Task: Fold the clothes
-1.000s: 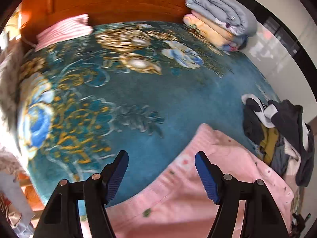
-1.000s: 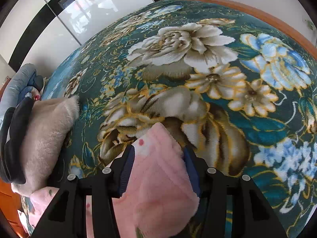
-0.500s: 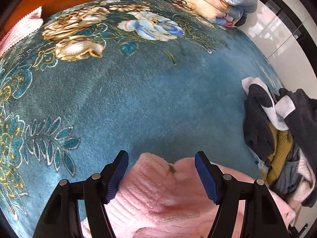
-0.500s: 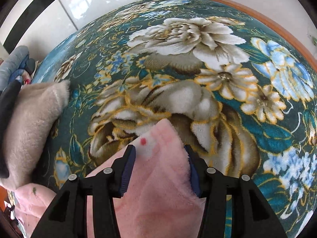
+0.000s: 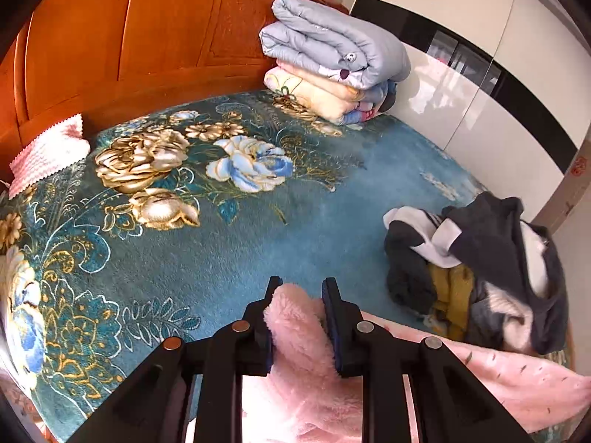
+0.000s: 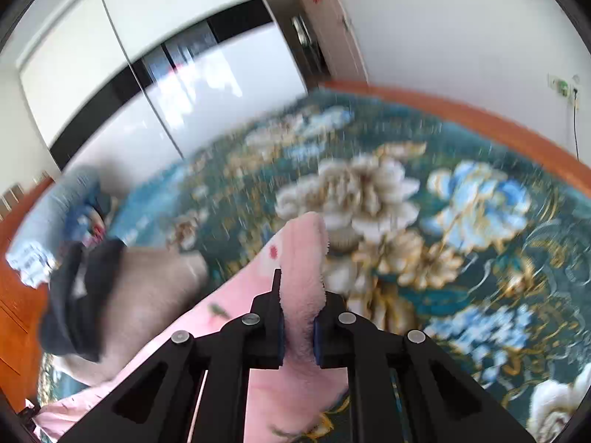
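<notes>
- Teal blanket [image 5: 229, 258] is lying open ahead, with the dark heap [image 5: 480, 269] crowding its right edge.
- Pink fleece [image 5: 303, 336] is lifting off it, rising since a second ago.
- Left gripper [image 5: 297, 288], wide before, is now pinching fleece; right gripper [image 6: 297, 308] is staying clamped.

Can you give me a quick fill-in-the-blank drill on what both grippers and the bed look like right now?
1. The left gripper is shut on the fluffy ____ garment.
2. The right gripper is ____ on that same garment.
3. The folded quilts are stacked against the wooden ____ of the bed.
4. The pile of clothes not yet folded lies on the floral ____.

Missing words: pink; shut; headboard; blanket
</notes>
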